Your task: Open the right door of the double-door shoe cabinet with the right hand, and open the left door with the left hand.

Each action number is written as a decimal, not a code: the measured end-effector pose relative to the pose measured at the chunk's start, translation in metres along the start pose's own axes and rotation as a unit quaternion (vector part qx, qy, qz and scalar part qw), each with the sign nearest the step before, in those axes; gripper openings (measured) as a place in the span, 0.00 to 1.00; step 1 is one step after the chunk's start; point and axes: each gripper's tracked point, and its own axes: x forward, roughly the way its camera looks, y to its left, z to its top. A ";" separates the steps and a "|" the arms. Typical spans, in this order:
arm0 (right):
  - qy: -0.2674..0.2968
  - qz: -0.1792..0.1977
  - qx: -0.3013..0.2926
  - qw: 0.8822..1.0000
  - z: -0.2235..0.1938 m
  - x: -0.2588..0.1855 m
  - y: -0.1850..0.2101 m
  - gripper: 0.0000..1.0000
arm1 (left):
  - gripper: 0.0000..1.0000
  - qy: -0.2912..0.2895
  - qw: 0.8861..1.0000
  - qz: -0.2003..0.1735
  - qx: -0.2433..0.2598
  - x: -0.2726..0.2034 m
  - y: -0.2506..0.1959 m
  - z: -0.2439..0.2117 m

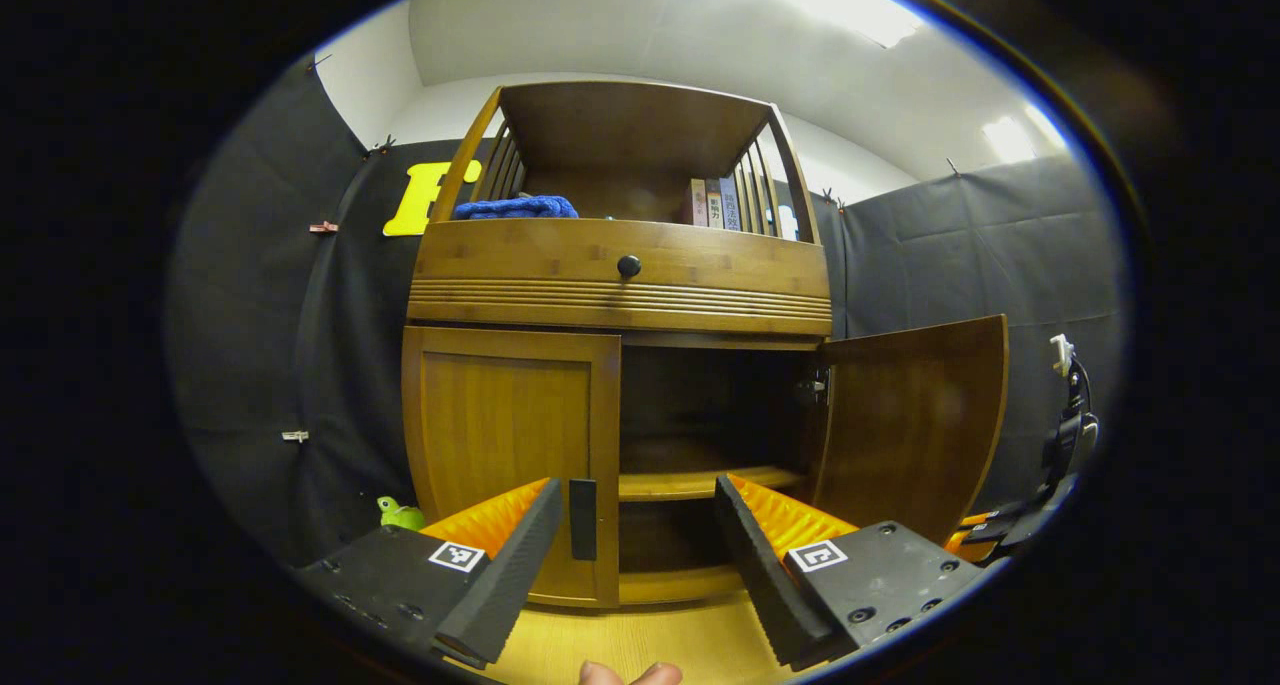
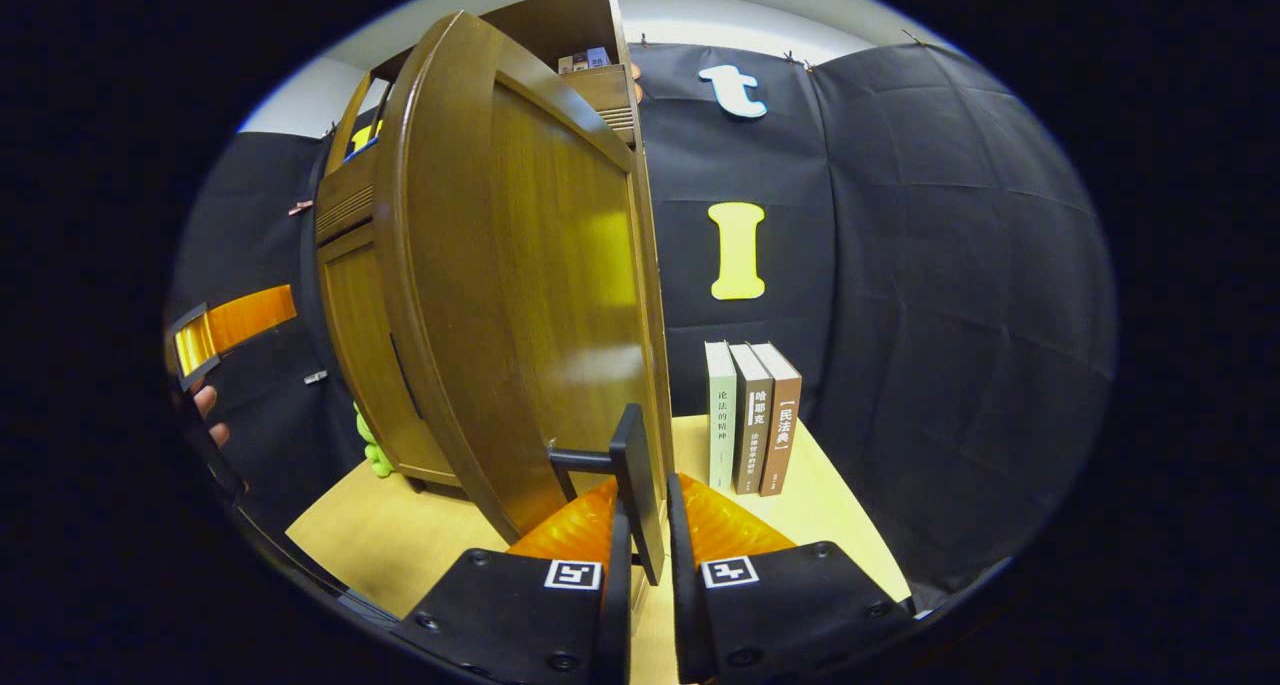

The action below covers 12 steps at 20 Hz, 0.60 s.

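Observation:
The wooden shoe cabinet stands on a pale table. Its left door is closed, and that door's black handle shows in the gap of my open left gripper, close to the left finger. The right door stands swung open, and the dark shelves inside are bare. In the right gripper view the same right door looms close, and my right gripper is shut on its black handle. The left gripper shows at the far left.
Three books stand on the table right of the open door. A green toy sits by the cabinet's left foot. A drawer with a black knob lies above the doors. A blue cloth and books fill the top shelf.

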 end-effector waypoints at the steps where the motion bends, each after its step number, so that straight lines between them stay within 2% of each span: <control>1: 0.001 0.004 -0.001 1.000 -0.001 0.001 -0.004 0.22 | 0.92 0.001 1.000 -0.001 -0.001 0.002 -0.003 -0.001; 8: 0.004 0.014 -0.004 1.000 0.004 0.001 -0.024 0.24 | 0.92 0.008 1.000 -0.009 0.003 0.015 -0.023 -0.004; 9: 0.005 0.014 -0.002 1.000 0.004 0.001 -0.026 0.16 | 0.92 0.008 1.000 -0.010 0.003 0.016 -0.025 -0.004; 12: 0.004 0.009 -0.006 1.000 0.003 -0.004 -0.033 0.17 | 0.92 0.011 1.000 -0.011 0.005 0.018 -0.031 -0.005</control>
